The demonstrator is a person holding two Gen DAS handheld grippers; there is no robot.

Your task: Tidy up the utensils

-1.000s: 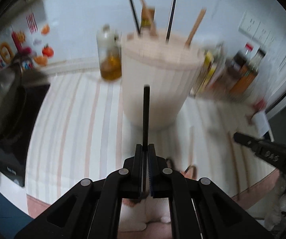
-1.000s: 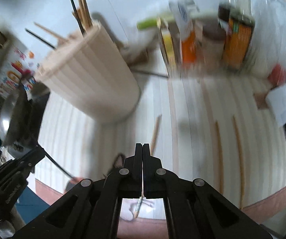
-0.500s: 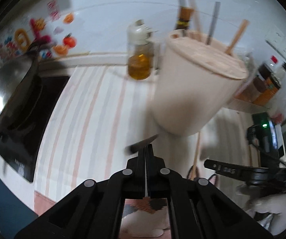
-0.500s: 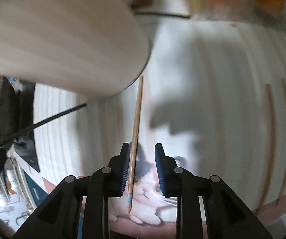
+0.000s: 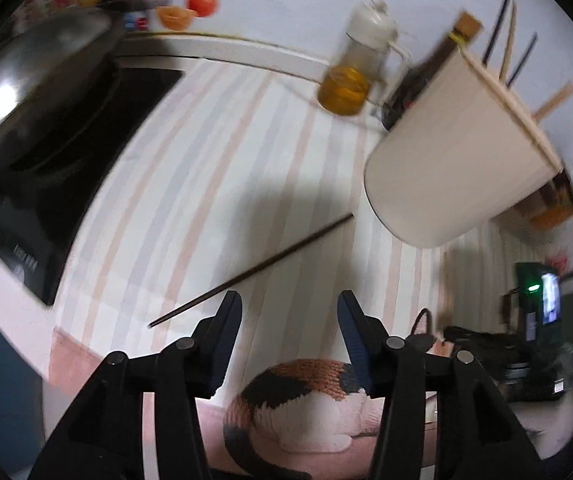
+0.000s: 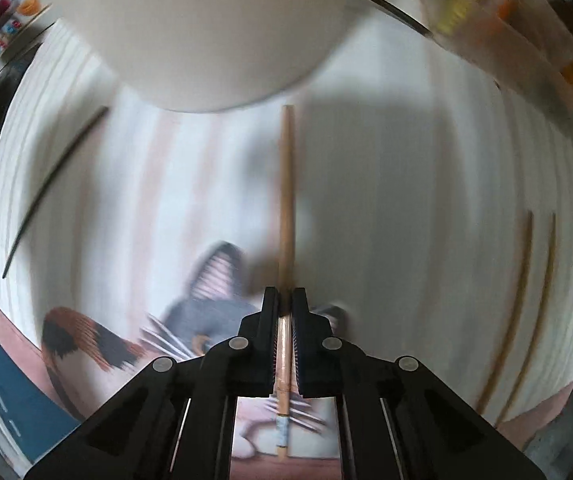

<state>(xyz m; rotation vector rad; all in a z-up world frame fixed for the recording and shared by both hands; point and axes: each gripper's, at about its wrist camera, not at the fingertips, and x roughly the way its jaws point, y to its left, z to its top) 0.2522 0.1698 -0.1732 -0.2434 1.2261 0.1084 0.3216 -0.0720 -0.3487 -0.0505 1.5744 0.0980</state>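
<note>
A black chopstick (image 5: 254, 270) lies loose on the striped mat, just left of and beyond my left gripper (image 5: 288, 312), whose jaws are opening with nothing between them. The cream utensil holder (image 5: 450, 156) stands at the right with several chopsticks poking out of its top. In the right wrist view my right gripper (image 6: 285, 300) points down and is shut on a wooden chopstick (image 6: 286, 200) that lies on the mat and reaches toward the holder's base (image 6: 214, 32). The black chopstick (image 6: 52, 184) shows at the left there.
A wok on a black induction hob (image 5: 46, 128) fills the left. An oil bottle (image 5: 352, 76) and a dark sauce bottle (image 5: 426, 76) stand behind the holder. Two more wooden chopsticks (image 6: 522, 300) lie at the right. Condiment bottles (image 6: 526, 28) line the back. The mat's front edge is close.
My left gripper let go of the black chopstick, which now lies on the mat, and its jaws spread. My right gripper came down and shut on the wooden chopstick.
</note>
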